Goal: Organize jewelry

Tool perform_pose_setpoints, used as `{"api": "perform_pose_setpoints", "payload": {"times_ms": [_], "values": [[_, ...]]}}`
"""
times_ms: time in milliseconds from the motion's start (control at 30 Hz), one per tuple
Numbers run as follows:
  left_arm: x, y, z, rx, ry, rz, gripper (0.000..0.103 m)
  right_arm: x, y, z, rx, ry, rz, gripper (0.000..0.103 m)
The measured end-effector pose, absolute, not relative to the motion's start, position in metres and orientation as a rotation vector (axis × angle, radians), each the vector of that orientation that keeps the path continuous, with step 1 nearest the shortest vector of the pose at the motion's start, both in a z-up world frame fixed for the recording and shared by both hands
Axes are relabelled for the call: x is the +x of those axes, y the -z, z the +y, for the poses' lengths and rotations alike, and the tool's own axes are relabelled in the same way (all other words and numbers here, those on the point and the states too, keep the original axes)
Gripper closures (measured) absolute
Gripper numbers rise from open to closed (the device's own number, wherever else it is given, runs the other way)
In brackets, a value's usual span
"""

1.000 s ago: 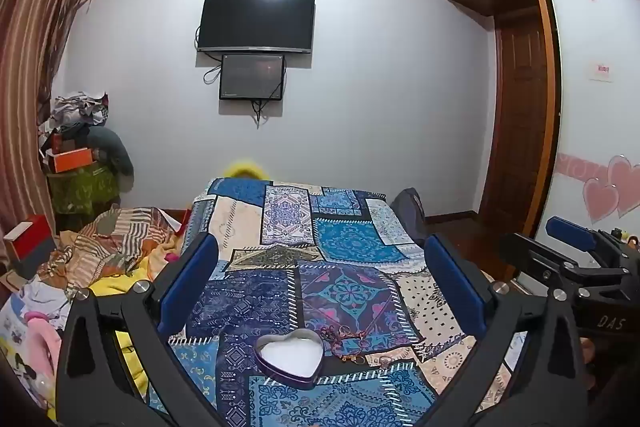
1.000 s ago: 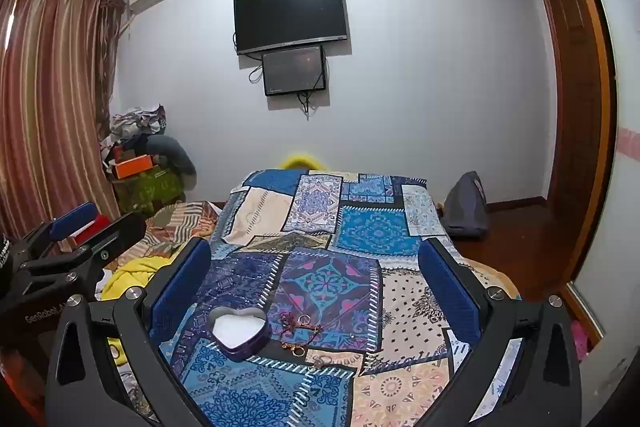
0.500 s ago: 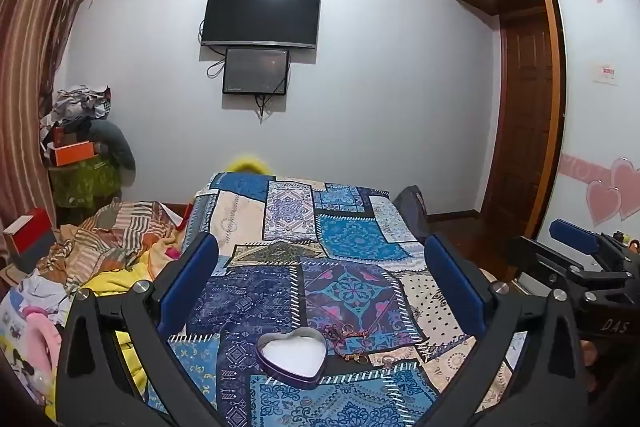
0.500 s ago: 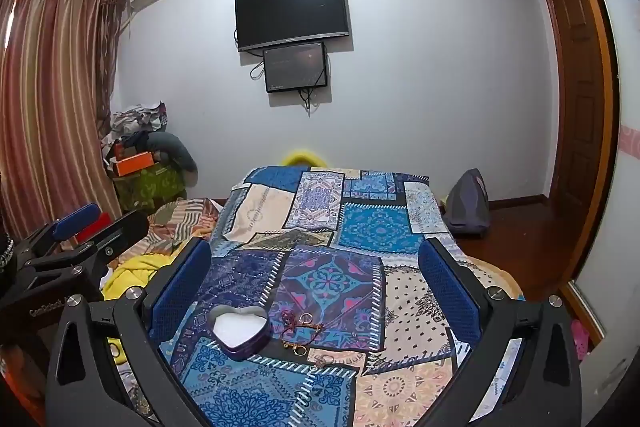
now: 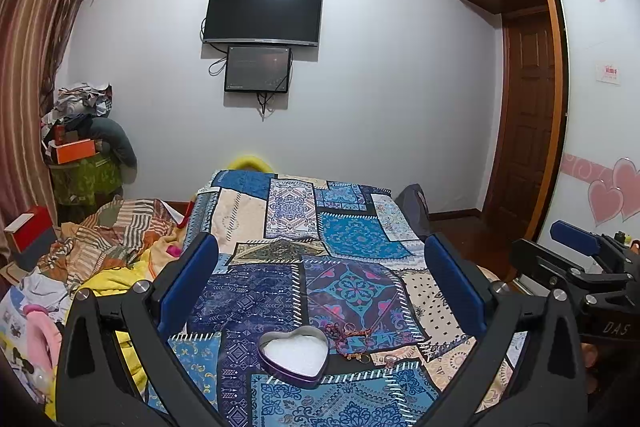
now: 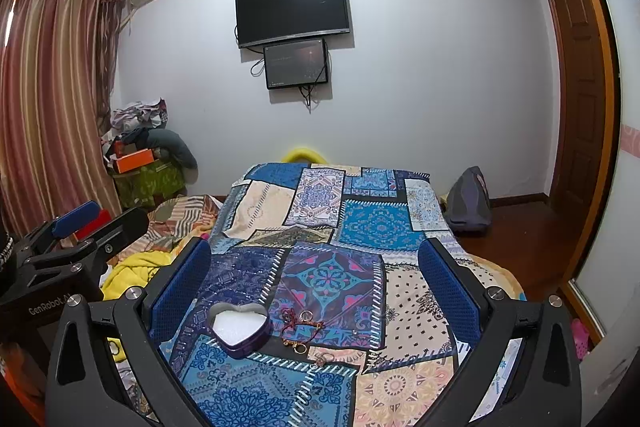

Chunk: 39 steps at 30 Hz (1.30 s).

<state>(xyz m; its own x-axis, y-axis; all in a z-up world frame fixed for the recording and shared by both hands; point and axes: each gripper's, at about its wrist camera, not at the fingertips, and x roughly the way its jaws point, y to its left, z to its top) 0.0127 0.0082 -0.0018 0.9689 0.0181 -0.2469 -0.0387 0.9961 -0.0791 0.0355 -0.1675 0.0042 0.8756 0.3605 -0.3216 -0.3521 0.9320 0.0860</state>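
Note:
A purple heart-shaped tin (image 5: 294, 353) with a white lining lies open on the patchwork bedspread (image 5: 344, 239); it also shows in the right wrist view (image 6: 240, 329). Just right of it lie a red cord bracelet (image 6: 298, 323), rings (image 6: 306, 315) and small gold pieces (image 5: 358, 357). My left gripper (image 5: 320, 291) is open and empty, held above the tin. My right gripper (image 6: 314, 291) is open and empty, above the jewelry. Each gripper shows at the edge of the other's view.
Piled clothes and blankets (image 5: 108, 239) lie left of the bed. A dark bag (image 6: 468, 201) stands on the floor at the right. A TV (image 5: 262, 13) hangs on the far wall. A wardrobe door (image 5: 528, 131) is at the right.
Both views have tilted up slightly, so the tin and jewelry sit a little lower in frame. Both grippers stay open and empty.

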Motion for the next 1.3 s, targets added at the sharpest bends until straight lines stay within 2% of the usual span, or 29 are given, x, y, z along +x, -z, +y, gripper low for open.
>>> {"api": "perform_pose_setpoints", "payload": {"times_ms": [1300], "values": [[0.0118,0.0032,0.0132,-0.092,-0.050,0.249,0.000,0.0363,-0.0007,-0.1699,0.024,-0.377,0.339,0.000]]}}
